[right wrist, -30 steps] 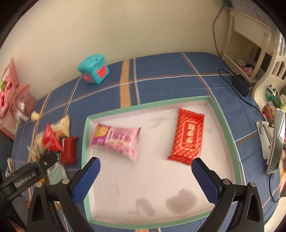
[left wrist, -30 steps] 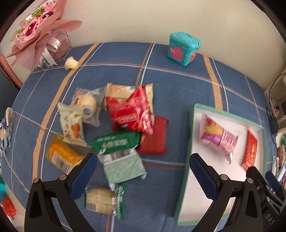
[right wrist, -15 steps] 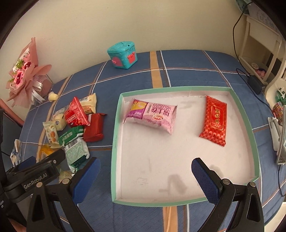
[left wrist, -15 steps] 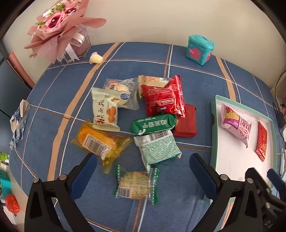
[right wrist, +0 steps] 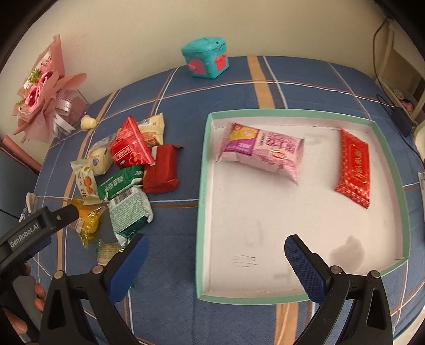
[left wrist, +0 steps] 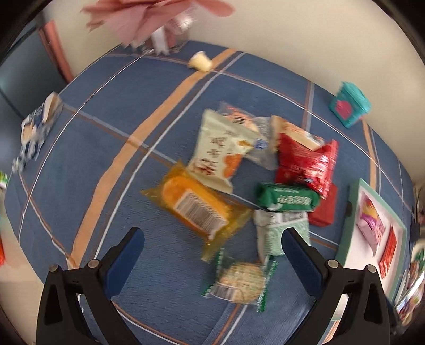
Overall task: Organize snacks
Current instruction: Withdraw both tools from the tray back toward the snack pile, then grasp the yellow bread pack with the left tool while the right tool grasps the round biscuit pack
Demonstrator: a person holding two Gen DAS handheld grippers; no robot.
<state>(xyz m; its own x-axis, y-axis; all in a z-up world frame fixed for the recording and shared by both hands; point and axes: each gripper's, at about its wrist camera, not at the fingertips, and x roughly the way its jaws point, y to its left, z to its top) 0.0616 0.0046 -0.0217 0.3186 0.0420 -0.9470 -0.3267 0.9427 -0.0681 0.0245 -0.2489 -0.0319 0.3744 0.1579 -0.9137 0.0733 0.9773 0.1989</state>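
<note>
The pink paper-wrapped flower bouquet (left wrist: 156, 18) is smeared by blur and cut off at the top edge. The round cracker in green-edged clear wrap (right wrist: 109, 250) sits partly hidden behind a blue gripper finger (right wrist: 127, 265).

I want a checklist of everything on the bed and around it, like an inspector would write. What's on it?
Surface: blue plaid cover, bare in places.
Job's things: tray holds a pink packet and a flat red packet, lying apart. Loose snack pile left of the tray, including an orange packet and a round cracker pack.
Clutter: teal toy box, pink bouquet, small cup.
Grippers: left claw open, above the pile, holding nothing; right claw open, above the tray's near edge, holding nothing.
Cables: black cord with adapter at right.
Surroundings: cream wall, white shelf.
</note>
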